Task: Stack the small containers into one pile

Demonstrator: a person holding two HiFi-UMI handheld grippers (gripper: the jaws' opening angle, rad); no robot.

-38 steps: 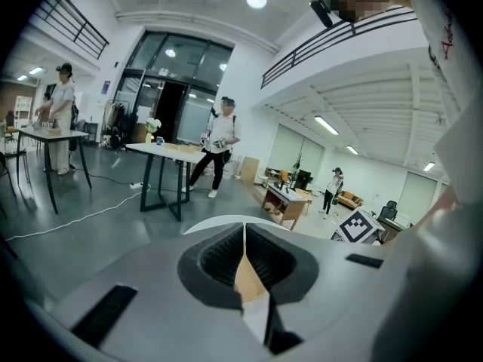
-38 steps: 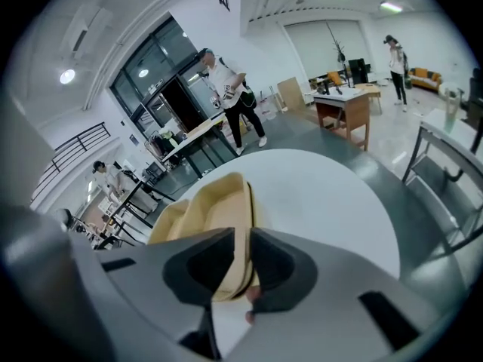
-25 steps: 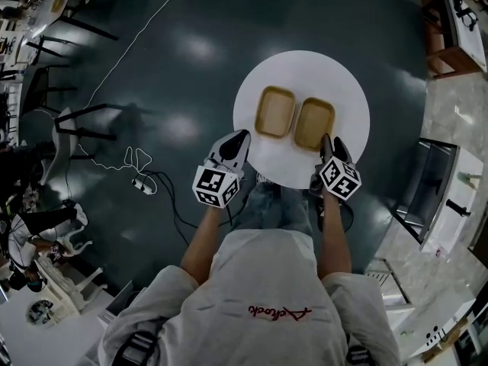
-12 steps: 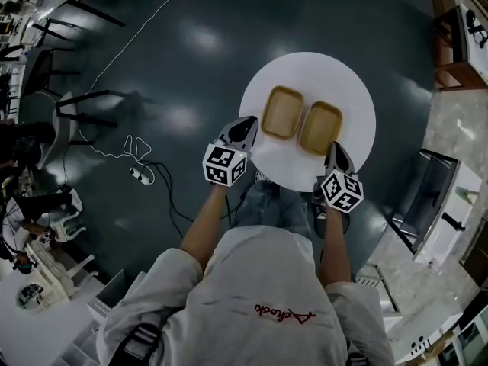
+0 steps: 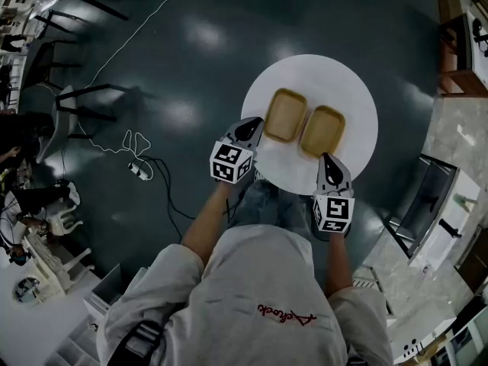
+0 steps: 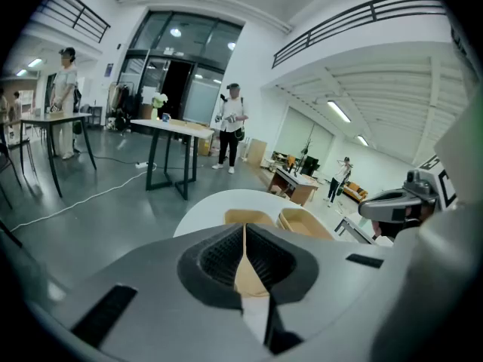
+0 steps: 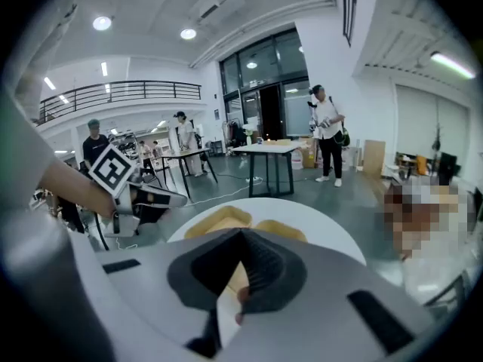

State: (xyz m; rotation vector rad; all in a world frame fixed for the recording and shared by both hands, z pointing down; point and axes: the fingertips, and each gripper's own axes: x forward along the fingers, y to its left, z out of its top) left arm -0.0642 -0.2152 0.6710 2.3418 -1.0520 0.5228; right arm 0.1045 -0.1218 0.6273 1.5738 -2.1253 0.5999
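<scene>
Two shallow tan containers lie side by side on a round white table (image 5: pixel 347 90): the left container (image 5: pixel 286 115) and the right container (image 5: pixel 322 130). My left gripper (image 5: pixel 255 125) is shut and empty, its tip at the table's left edge just beside the left container. My right gripper (image 5: pixel 327 161) is shut and empty, a short way back from the near edge of the right container. In the left gripper view both containers (image 6: pixel 305 221) show beyond the shut jaws. The right gripper view shows the pair of containers (image 7: pixel 223 219) ahead, and the left gripper (image 7: pixel 148 199) to their left.
A cable and power strip (image 5: pixel 139 175) lie on the dark floor at the left, with a chair (image 5: pixel 91 101) beyond. A counter (image 5: pixel 457 120) runs along the right. People stand by black tables (image 6: pixel 170 130) in the hall.
My right gripper has drawn back from the near edge of the right container toward the person. My left gripper has moved forward, closer to the left container.
</scene>
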